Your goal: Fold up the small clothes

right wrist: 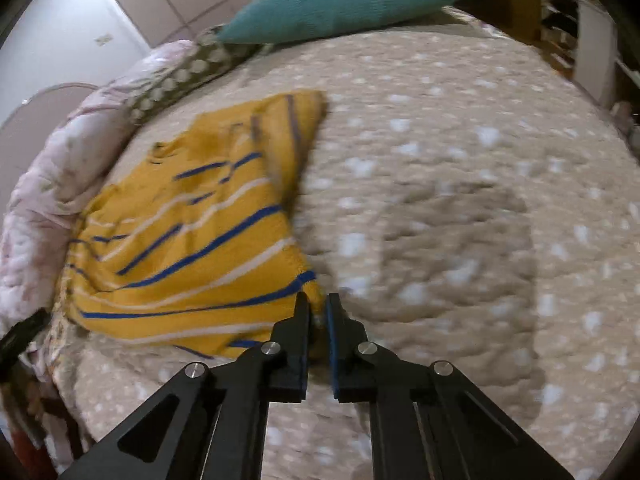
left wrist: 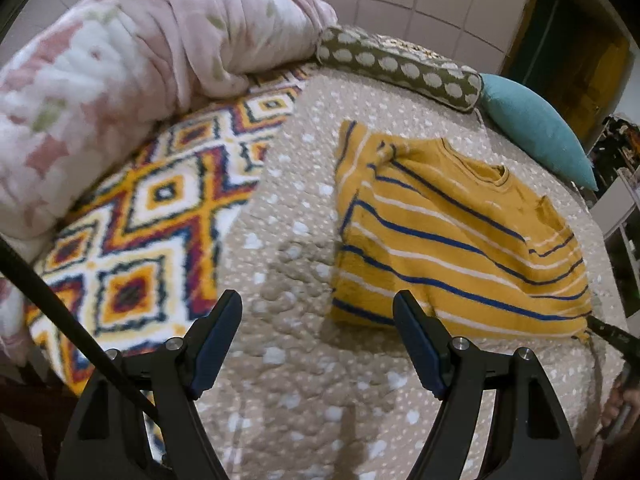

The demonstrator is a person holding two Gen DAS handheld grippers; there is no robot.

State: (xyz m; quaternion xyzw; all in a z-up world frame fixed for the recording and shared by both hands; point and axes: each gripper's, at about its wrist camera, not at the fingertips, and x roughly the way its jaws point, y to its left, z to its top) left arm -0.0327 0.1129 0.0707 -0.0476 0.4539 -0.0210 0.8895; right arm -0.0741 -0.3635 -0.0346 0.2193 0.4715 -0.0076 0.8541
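On the beige spotted bedspread (left wrist: 304, 360) lay the mustard sweater (left wrist: 452, 232) with blue and white stripes, its neckline turned toward the pillows and its body spread mostly flat. One sleeve was folded across the chest, as far as I could judge; in the right wrist view the cloth was smeared by motion blur, so I could not read the folds there with any confidence. My right gripper (right wrist: 319, 304) had its fingers drawn close together on the sweater's lower corner, a bit of yellow fabric showing between the blue pads. In the left wrist view only a dark tip of that gripper showed at the sweater's hem, the rest cut off by the frame edge. My left gripper (left wrist: 318, 316) hung over the bedspread with its fingers spread wide and nothing between them, the right finger overlapping the sweater's near edge in the picture; whether it touched the cloth I could not tell. A black cable (left wrist: 68, 320) crossed the lower left of that view. Farther out sat a patterned diamond rug (left wrist: 152, 216), partly buried under a rumpled pink blanket (left wrist: 120, 64). At the bed's head lay an olive dotted bolster (left wrist: 400, 64) and a teal pillow (left wrist: 536, 128). The room's right margin was too dark to make out.
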